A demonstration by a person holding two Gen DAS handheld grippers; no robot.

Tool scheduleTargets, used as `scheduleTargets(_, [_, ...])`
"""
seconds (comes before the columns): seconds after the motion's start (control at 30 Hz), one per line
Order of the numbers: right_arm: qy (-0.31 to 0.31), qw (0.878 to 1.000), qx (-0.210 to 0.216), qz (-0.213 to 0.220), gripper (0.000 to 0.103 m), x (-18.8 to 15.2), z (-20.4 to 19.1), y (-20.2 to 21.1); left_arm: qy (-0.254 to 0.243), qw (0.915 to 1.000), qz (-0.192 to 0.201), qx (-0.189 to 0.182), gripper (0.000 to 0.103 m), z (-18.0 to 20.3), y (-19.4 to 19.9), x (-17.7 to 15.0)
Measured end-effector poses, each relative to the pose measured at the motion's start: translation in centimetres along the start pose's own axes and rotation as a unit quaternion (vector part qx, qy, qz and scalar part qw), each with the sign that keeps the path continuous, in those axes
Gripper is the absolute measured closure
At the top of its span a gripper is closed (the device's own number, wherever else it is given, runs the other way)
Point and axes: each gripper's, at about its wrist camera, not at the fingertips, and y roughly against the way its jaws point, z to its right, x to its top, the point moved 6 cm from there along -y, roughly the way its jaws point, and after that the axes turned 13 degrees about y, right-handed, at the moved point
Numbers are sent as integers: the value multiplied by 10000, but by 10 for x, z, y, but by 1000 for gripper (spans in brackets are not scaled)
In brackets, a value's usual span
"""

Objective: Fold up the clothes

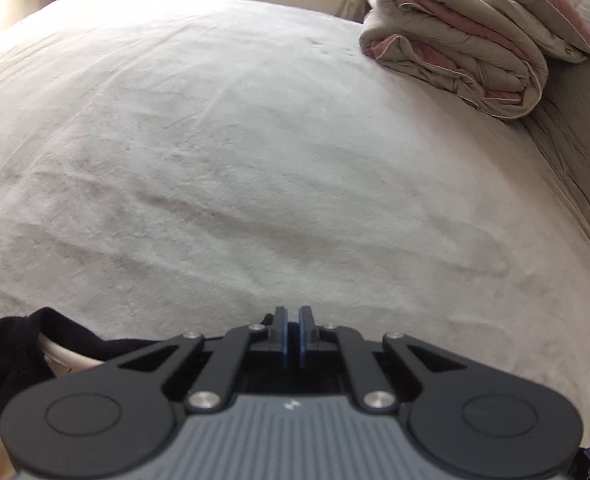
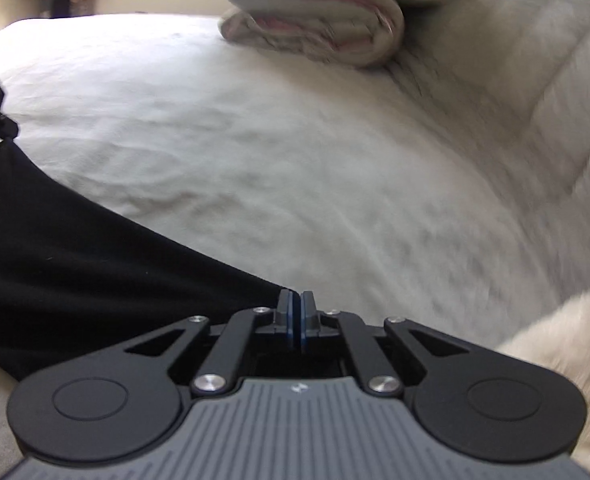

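**Black garment down at the near edge of the bed, both grippers closed on nothing**

So the thing to be folded is a black garment (image 2: 75,248), lying on the white bed sheet (image 1: 235,152) at the near edge. From the right wrist view it spreads out to the left of the right gripper (image 2: 295,320), running under its body. From the left wrist view only a bunched bit shows, off to the lower left, with something pale and curved tucked beside it that I can't identify.

Left gripper (image 1: 293,334): fingers clenched, just a thin slit between the blue pads, no cloth in there. The right one is pressed together too, also on nothing as far as I can see. Both angle down at the mattress, so my guess is they're between grabs, lining up for a corner or hem.

Further back there's a folded quilt (image 1: 455,56) near the head of the bed, well clear of the working area. A fluffy cream thing (image 2: 563,360) sits just right of the right gripper.
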Motion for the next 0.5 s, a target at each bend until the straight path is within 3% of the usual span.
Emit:
scheduleTargets(0.17, [-45,10000,-42,-41,96,-2,-3,-6,-260,9996,137,-10,94,2,-3,-13])
scheduleTargets(0.2, [-129,9999,-25,-21,87,-2,-2,-3,-221,9996,155,-29,90,2,0,-13])
scheduleTargets(0.23, [-213,9998,-7,0,81,-1,-1,-1,-183,9997,139,-85,86,1,5,-13])
scheduleTargets(0.27, [-290,9996,2,20,68,-1,1,2,-177,9997,134,-142,70,0,11,-14])
scheduleTargets(0.3, [-331,9994,-24,39,63,0,2,5,-185,9995,140,-191,56,-1,18,-14])
scheduleTargets(0.5, [-550,9982,205,101,63,2,-4,33,-209,9984,429,-303,36,-26,62,-17])
